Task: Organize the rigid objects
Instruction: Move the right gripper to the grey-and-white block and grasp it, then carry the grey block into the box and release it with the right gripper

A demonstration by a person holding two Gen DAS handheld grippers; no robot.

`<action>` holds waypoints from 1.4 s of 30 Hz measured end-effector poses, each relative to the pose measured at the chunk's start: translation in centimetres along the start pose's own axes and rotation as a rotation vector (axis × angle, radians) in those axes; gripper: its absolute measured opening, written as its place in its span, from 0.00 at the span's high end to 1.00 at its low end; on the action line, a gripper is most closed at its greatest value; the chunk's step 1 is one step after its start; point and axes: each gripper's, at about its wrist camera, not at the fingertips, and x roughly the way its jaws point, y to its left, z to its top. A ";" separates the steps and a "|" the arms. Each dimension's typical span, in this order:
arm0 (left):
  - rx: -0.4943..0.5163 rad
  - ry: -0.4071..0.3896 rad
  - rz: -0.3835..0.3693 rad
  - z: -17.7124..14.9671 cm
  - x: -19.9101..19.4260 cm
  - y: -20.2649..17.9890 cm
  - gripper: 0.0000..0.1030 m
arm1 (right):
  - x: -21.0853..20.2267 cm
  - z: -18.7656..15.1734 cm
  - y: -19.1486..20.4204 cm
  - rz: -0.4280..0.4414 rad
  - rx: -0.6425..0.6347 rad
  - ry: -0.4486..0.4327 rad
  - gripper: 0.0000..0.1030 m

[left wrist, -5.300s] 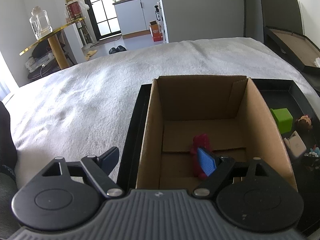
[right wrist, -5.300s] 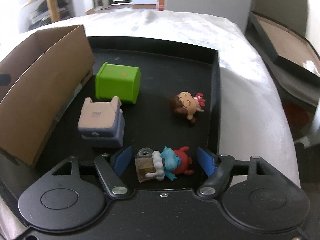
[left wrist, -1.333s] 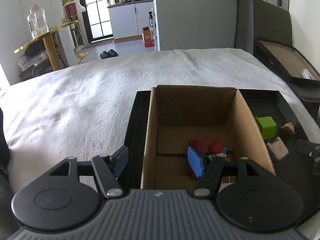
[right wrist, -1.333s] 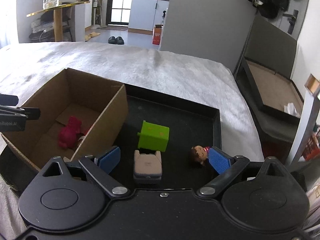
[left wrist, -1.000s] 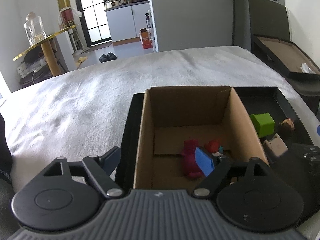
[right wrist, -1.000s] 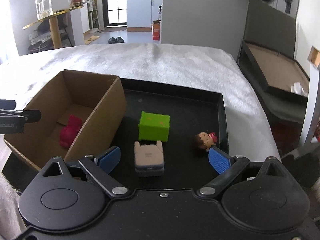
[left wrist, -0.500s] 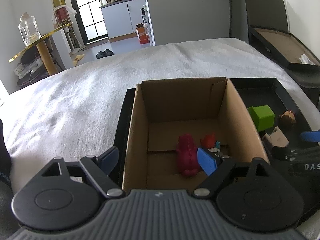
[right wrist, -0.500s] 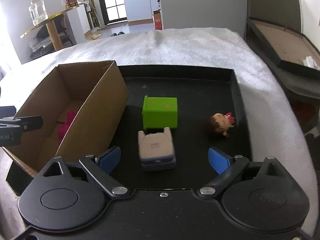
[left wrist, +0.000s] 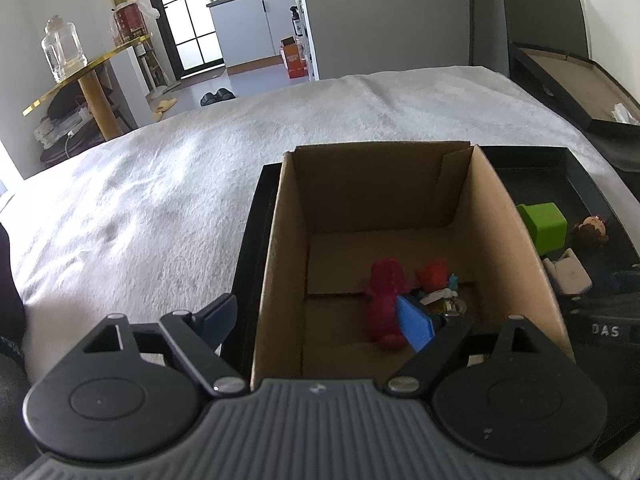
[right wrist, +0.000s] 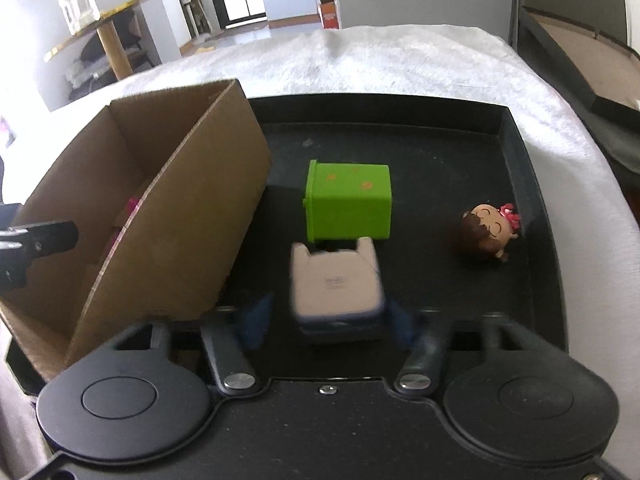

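The right gripper (right wrist: 326,322) has just been closing, with the pale cat-eared toy (right wrist: 335,284) between its blue pads (right wrist: 256,322). The blur hides whether they press it yet. The toy sits on the black tray (right wrist: 520,152), just in front of the green block (right wrist: 348,204). The left gripper (left wrist: 316,322) stands wide open astride the cardboard box (left wrist: 400,168) wall.
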 end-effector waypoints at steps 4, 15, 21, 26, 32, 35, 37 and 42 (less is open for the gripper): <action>-0.005 -0.001 0.002 -0.1 -0.1 0.1 0.17 | -0.9 -0.1 0.2 0.010 -0.021 -0.001 0.58; -0.018 -0.001 0.001 -0.4 -0.2 0.5 0.17 | -3.1 0.0 0.9 -0.034 -0.052 -0.015 0.58; -0.027 0.000 -0.004 -0.7 -0.2 0.9 0.17 | -4.3 0.8 1.3 -0.061 -0.066 -0.038 0.58; -0.032 0.000 -0.018 -0.6 -0.2 1.3 0.17 | -5.1 1.4 2.0 -0.079 -0.081 -0.059 0.58; -0.051 -0.005 -0.025 -0.7 -0.3 1.9 0.17 | -5.8 2.4 3.0 -0.086 -0.104 -0.089 0.58; -0.056 -0.002 -0.020 -0.8 -0.1 2.1 0.17 | -6.1 3.1 3.7 -0.082 -0.123 -0.107 0.58; -0.050 -0.005 -0.010 -0.8 0.0 2.1 0.18 | -6.2 3.6 4.1 -0.079 -0.133 -0.119 0.58; -0.054 -0.017 -0.004 -1.0 -0.1 2.6 0.27 | -6.6 4.6 5.7 -0.069 -0.171 -0.149 0.58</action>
